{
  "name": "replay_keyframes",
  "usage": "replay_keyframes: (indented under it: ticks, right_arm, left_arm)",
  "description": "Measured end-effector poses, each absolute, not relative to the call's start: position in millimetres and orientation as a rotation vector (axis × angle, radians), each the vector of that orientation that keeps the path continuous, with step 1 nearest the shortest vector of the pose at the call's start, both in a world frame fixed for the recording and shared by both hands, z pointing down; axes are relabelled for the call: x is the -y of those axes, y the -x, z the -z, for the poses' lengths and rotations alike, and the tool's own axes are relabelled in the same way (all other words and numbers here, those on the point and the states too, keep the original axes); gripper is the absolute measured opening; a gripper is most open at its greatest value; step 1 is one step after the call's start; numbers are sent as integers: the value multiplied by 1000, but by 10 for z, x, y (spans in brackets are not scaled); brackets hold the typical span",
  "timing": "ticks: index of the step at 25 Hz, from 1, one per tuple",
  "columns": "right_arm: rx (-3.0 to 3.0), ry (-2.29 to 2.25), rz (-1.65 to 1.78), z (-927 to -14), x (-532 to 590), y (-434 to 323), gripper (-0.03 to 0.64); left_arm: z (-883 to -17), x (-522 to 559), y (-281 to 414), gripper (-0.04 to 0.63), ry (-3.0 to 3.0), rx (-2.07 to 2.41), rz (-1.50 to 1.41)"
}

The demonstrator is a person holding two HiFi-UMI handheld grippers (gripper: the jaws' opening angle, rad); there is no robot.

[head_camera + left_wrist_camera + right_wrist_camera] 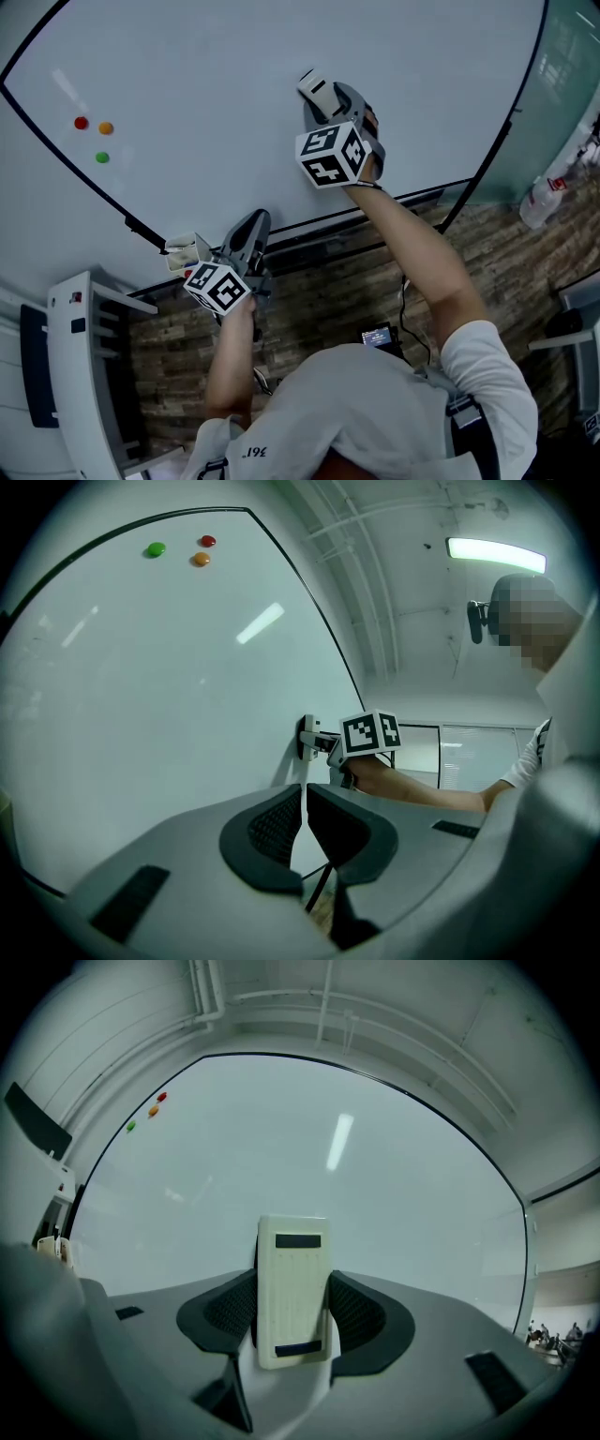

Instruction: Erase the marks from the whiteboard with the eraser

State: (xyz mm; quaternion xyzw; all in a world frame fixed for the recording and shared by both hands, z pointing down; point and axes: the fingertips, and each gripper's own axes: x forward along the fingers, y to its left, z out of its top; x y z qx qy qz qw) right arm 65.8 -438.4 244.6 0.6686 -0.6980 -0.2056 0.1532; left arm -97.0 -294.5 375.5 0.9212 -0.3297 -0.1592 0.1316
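So, my right claw is clamped on the cream rectangular plastic eraser, pressed against the big white whiteboard; my left claw is closed, empty, near the board's bottom edge.

Dim, cool, bluish-grey light filled all three views. A ceiling strip light glowed overhead, leaving pale streaks of glare on the whiteboard. Both gripper views bulged fisheye-fashion, their corners vignetted black. Shadows seemed soft, though murkiness made that uncertain.
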Motion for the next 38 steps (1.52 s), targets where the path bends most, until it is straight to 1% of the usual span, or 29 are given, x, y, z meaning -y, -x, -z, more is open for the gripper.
replay_keyframes:
  ticks: [20,28,38]
  right_arm:
    - [1853,-2010,506,-2535,4370,-1605,253]
    - [1810,-2069,497,-2465,4107,-2006,253]
    - [1827,-2064,494,-2519,3705,-2272,253]
  left_arm:
    - [-3761,2880,583,14,-2682,896,436]
    - [-3762,2869,412,14,-2702,837,436]
    - [-3670,2770,116,14,-2724,744,438]
